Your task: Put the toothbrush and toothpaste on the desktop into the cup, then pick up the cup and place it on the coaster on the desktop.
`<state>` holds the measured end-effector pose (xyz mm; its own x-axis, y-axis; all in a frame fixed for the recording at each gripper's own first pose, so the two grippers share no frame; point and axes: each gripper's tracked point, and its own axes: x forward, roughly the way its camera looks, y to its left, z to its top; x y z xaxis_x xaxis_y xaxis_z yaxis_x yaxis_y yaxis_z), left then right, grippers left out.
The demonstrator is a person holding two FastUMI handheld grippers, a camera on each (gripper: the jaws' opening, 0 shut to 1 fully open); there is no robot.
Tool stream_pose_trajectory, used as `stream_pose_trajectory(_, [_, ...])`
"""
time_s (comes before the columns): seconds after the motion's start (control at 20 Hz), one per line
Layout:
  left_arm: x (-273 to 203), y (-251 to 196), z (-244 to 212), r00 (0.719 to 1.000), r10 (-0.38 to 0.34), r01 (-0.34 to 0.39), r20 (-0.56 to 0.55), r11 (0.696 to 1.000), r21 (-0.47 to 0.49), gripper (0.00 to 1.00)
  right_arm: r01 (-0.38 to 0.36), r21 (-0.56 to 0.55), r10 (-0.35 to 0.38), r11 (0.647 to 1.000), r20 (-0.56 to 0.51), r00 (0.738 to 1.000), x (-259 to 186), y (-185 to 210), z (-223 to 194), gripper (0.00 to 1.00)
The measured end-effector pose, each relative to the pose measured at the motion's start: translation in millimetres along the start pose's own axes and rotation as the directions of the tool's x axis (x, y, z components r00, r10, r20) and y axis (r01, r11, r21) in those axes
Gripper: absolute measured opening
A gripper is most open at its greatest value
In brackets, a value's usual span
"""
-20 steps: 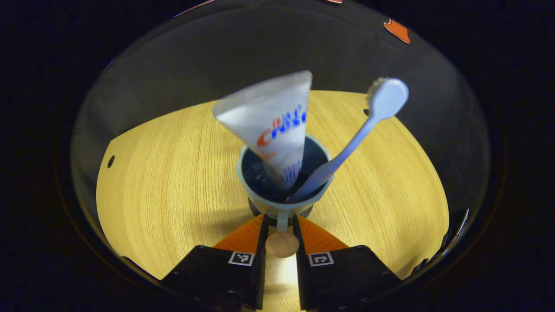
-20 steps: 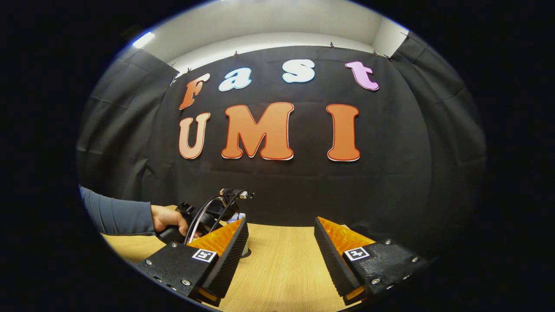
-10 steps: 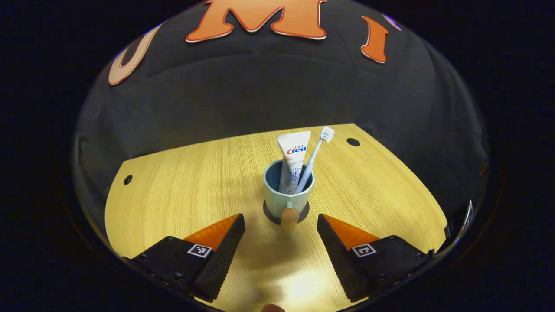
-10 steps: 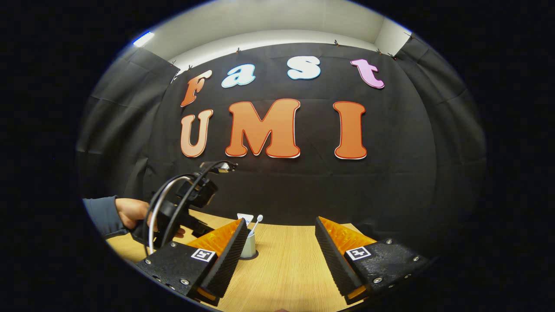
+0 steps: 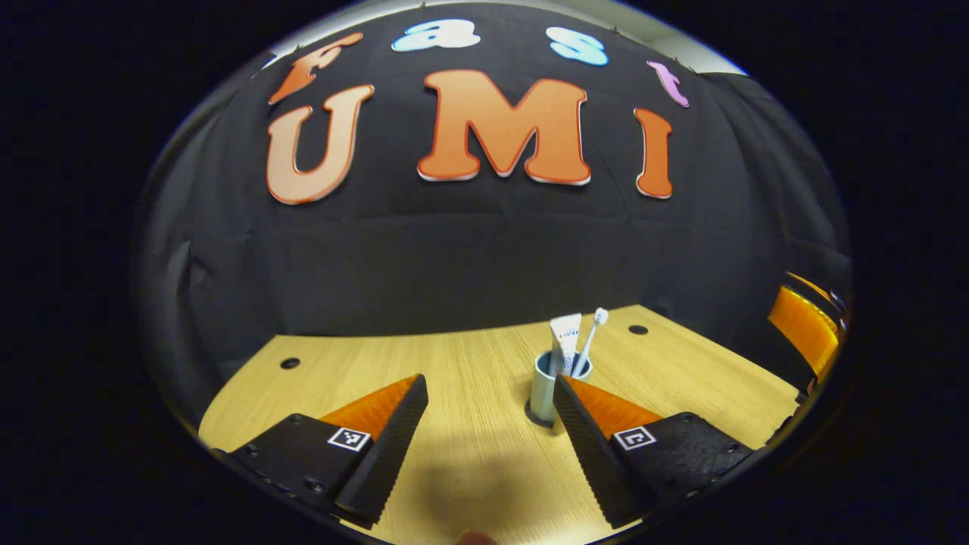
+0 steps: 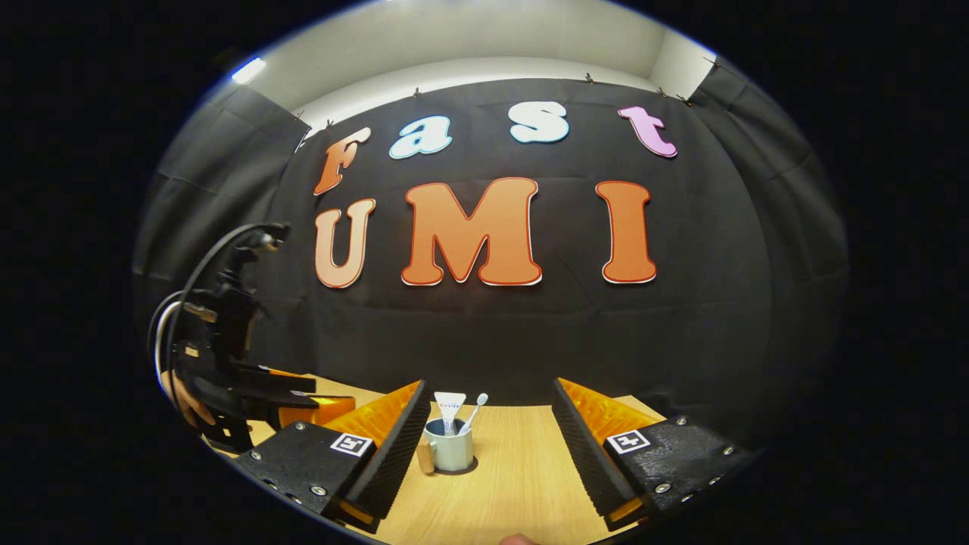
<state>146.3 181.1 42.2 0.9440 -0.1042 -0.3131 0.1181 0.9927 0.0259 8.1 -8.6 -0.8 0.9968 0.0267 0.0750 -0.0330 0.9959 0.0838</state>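
The cup [image 6: 450,446] stands upright on the dark coaster [image 6: 463,469] on the counter [image 6: 522,484], with the paste [image 6: 450,409] and brush [image 6: 477,409] standing in it — its handle [image 6: 426,458] points left. Both tongs hang apart from it, empty: the left tongs [image 5: 488,420] gape wide near the cup, and the right tongs [image 6: 484,446] gape wide too.

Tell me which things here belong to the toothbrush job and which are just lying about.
Part of the job:
cup
toothpaste, standing in the cup
toothbrush, standing in the cup
coaster, dark disc under the cup
left gripper, open
right gripper, open

Just there:
wooden desktop
holes in the desktop
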Motion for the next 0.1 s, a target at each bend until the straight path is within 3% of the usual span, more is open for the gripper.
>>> stream_pose_trajectory(0.1, [-13.6,5.9,13.2,0.995,0.019,-0.019,0.098,1.0,-0.007,1.0,-0.002,0.0,0.002,1.0,0.015,1.0,3.9,6.8,3.2,0.96])
